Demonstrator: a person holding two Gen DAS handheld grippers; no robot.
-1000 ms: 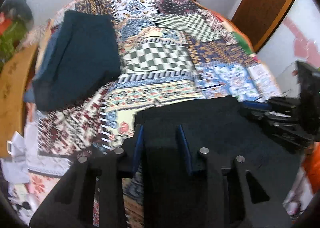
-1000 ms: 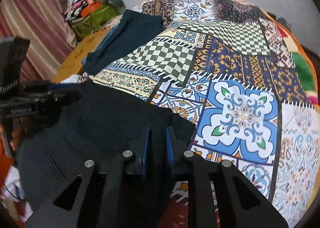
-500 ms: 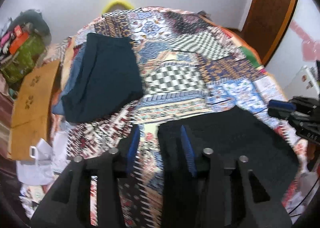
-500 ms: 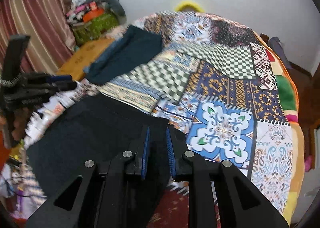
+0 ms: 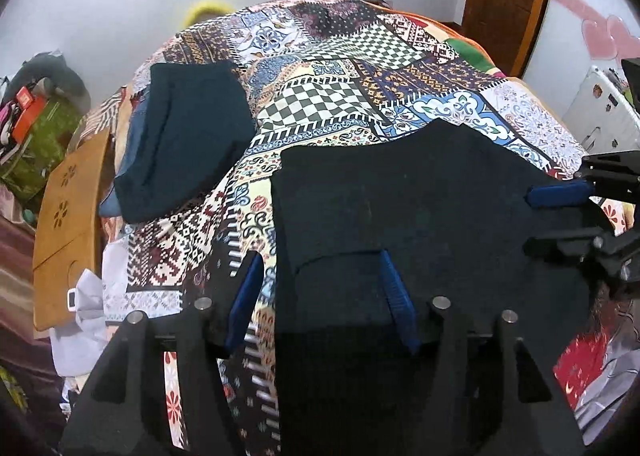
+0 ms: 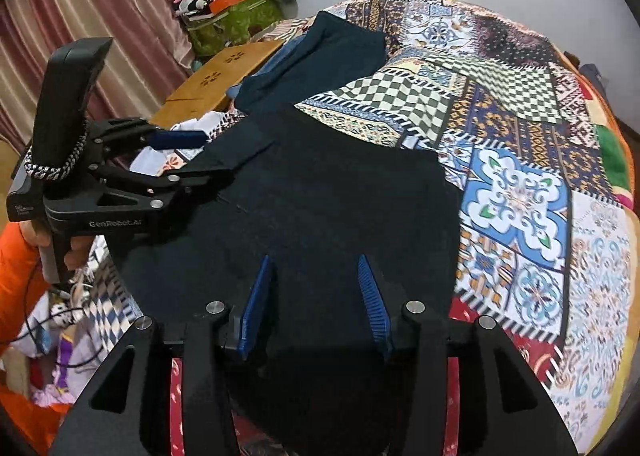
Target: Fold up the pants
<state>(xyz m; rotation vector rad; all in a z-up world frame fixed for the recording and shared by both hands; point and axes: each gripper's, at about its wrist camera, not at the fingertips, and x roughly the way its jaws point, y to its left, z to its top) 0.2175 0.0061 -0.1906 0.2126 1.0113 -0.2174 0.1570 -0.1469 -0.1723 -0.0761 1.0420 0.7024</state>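
Black pants point(image 5: 420, 207) lie beneath the parted hand-held gripper point(image 5: 320, 296).

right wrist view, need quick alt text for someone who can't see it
Black pants lie folded on a patchwork bedspread, with the right gripper open over their near edge. The left gripper is at the left, also open; a darker folded garment lies farther back.

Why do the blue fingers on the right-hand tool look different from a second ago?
Yes: the right gripper has just been opening, its jaws now apart above the black pants.
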